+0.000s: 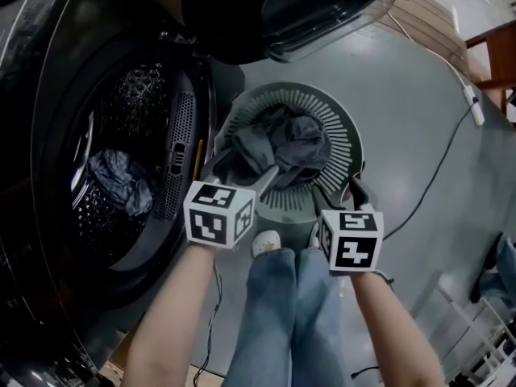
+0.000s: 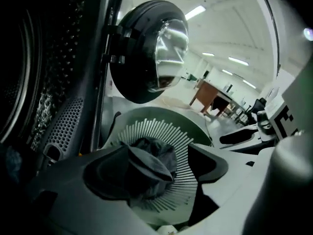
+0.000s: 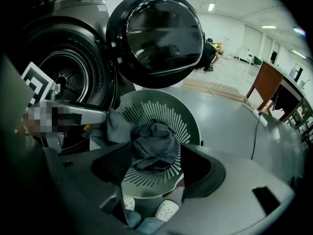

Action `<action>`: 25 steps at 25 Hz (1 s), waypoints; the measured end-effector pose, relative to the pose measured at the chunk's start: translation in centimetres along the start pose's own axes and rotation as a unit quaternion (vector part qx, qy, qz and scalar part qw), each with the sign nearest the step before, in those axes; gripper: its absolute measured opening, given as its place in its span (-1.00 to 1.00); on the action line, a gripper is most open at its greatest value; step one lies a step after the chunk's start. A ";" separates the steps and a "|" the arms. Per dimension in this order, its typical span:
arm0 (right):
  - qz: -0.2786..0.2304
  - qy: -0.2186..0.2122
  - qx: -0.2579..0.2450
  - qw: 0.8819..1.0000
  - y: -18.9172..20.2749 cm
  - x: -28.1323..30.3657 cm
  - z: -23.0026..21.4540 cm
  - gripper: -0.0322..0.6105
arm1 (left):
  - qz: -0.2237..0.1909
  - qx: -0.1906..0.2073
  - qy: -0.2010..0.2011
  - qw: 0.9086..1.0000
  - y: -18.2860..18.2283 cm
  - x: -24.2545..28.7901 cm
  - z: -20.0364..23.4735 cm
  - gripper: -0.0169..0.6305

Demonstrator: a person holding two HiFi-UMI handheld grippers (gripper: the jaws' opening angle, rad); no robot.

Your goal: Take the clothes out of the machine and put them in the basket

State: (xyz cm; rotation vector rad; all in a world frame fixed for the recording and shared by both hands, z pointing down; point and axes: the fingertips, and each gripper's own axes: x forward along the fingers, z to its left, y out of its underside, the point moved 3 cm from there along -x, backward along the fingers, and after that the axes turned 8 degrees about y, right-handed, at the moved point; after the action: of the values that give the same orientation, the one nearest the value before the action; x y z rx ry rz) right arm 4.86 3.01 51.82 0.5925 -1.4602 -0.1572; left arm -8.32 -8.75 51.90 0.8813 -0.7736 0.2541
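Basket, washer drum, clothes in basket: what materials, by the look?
Basket: probably moulded plastic, matte grey-green, thin slotted ribs. Drum: likely steel, glossy, perforated wall. Clothes: soft dark grey fabric, limp and creased; fibre unclear.

Basket (image 1: 343, 127) on the floor (image 1: 403, 111), just right of the open machine (image 1: 32, 176).
The machine's door (image 1: 282, 6) swings out at the far side, above the basket. A heap of clothes (image 1: 294, 143) lies in the basket; one garment (image 1: 121, 180) lies in the drum (image 1: 137, 87). The left gripper (image 2: 159, 155) and right gripper (image 3: 155, 148) hang above the basket's near side, the left nearer the machine. The person's shoes (image 1: 266, 242) stand just near of the basket.
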 end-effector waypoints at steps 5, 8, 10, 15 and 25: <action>-0.003 -0.004 0.000 1.000 -0.5 0.5 0.6 0.05 | 0.033 0.046 -0.091 0.994 0.7 -1.4 2.3 0.17; -0.005 -0.007 -0.005 1.000 -0.7 0.8 1.2 0.05 | 0.044 0.059 -0.141 0.987 1.1 -2.9 3.9 0.21; -0.005 -0.010 -0.007 1.000 -0.8 1.1 1.7 0.05 | 0.053 0.066 -0.176 0.981 1.5 -4.1 5.1 0.24; -0.003 -0.022 -0.013 1.000 -0.5 1.3 3.3 0.05 | 0.105 0.046 -0.202 0.973 4.7 -6.1 6.9 0.24; 0.007 -0.031 -0.042 0.999 0.6 1.4 3.7 0.03 | 0.144 -0.011 -0.164 0.976 8.6 -2.7 5.7 -0.60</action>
State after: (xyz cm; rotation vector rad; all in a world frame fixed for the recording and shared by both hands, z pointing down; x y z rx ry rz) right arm 1.31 1.85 53.39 0.5133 -1.5105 -0.2266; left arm -17.39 -7.48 57.41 0.7983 -1.2127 0.3592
